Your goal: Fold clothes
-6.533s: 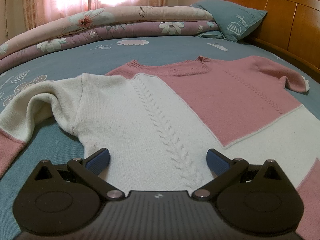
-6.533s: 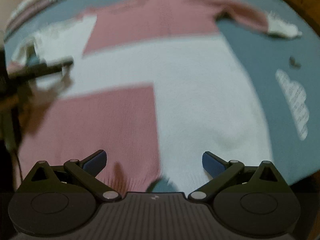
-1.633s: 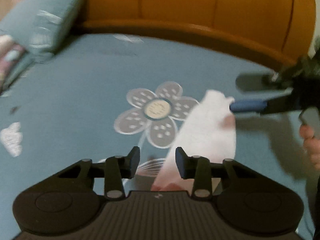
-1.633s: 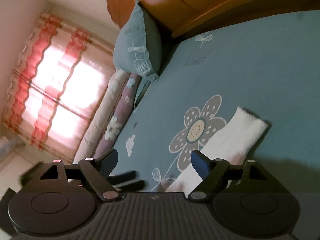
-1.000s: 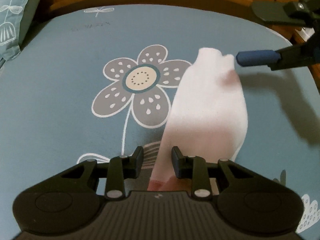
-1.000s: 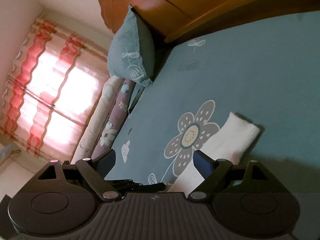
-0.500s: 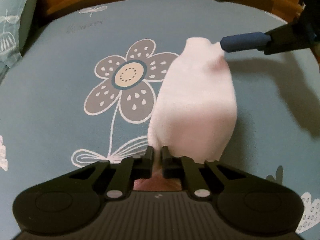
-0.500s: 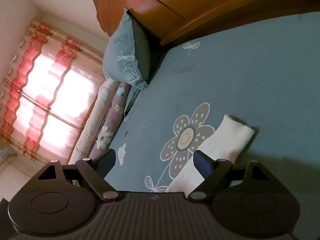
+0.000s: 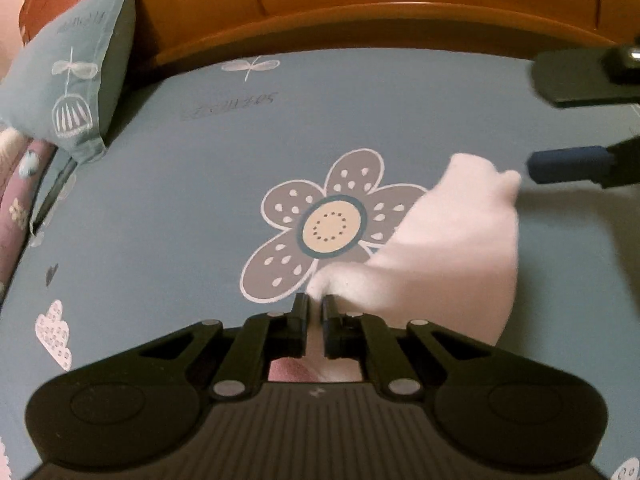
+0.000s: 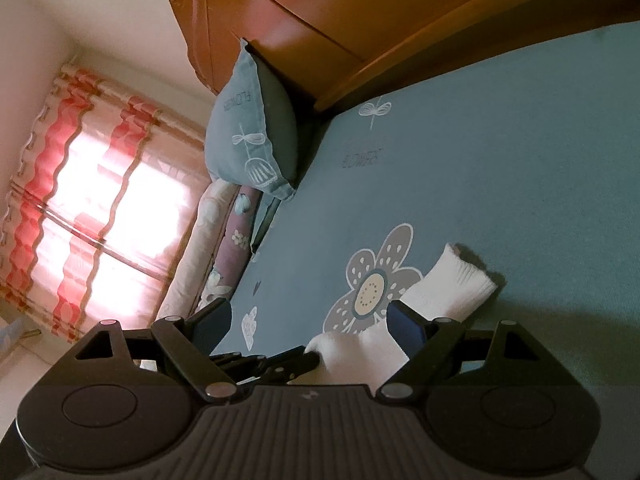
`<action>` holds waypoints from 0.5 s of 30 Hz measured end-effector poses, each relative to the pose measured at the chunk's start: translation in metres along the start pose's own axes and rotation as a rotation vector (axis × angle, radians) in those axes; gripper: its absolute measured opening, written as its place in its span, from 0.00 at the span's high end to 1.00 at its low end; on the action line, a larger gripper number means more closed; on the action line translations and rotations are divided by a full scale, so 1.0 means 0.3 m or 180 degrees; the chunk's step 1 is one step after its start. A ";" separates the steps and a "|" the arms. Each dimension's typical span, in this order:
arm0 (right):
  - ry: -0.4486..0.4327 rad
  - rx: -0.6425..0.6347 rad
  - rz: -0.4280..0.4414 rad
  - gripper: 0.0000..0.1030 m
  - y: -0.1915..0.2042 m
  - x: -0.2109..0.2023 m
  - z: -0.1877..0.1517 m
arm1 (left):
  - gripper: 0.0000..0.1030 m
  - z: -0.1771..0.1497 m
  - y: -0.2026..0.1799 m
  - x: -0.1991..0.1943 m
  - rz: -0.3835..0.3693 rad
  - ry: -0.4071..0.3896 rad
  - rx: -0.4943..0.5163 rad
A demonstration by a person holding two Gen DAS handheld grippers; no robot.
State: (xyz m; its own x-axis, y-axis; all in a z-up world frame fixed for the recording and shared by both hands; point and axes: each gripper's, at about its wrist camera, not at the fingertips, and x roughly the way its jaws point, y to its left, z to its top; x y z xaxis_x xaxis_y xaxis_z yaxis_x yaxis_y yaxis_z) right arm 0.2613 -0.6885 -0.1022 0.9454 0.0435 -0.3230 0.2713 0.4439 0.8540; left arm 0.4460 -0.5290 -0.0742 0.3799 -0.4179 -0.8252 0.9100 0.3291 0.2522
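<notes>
The sweater's white sleeve (image 9: 444,252) lies across the blue bedsheet, its ribbed cuff (image 10: 460,280) pointing toward the headboard. A pink part (image 9: 288,368) shows under my left gripper's body. My left gripper (image 9: 314,308) is shut on a pinched fold of the sleeve's left edge, and the fabric peaks up at its tips. The right wrist view shows it from the side (image 10: 314,354), gripping the same fold. My right gripper (image 10: 308,320) is open with nothing pressed between its jaws. Its blue pad (image 9: 568,164) hovers just right of the cuff.
A grey flower print (image 9: 330,224) marks the sheet beside the sleeve. The wooden headboard (image 9: 360,0) runs along the far edge, with a teal pillow (image 9: 76,80) at its left. A rolled floral quilt (image 10: 216,264) and a curtained window (image 10: 80,200) lie beyond.
My left jaws have shut on the sleeve's edge and drawn it up a little into a peak. The right gripper has stayed open beside the cuff.
</notes>
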 end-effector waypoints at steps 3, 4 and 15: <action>0.0002 0.0024 -0.0012 0.14 -0.005 -0.002 0.004 | 0.96 -0.019 0.006 0.044 -0.0080 0.0029 -0.0130; -0.0004 0.0032 -0.0022 0.14 -0.007 -0.003 0.005 | 0.96 -0.027 -0.001 0.059 -0.0079 0.0051 -0.0125; -0.0124 0.0128 -0.0083 0.14 -0.038 -0.027 0.026 | 0.86 -0.044 0.010 -0.001 -0.0082 -0.0128 -0.0211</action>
State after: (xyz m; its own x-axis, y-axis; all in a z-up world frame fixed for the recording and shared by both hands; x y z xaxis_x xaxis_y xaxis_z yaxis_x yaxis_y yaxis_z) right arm 0.2519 -0.7008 -0.1060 0.9440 -0.0030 -0.3299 0.3023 0.4079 0.8615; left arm 0.4464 -0.5168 -0.0800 0.3641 -0.4602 -0.8097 0.9070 0.3727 0.1960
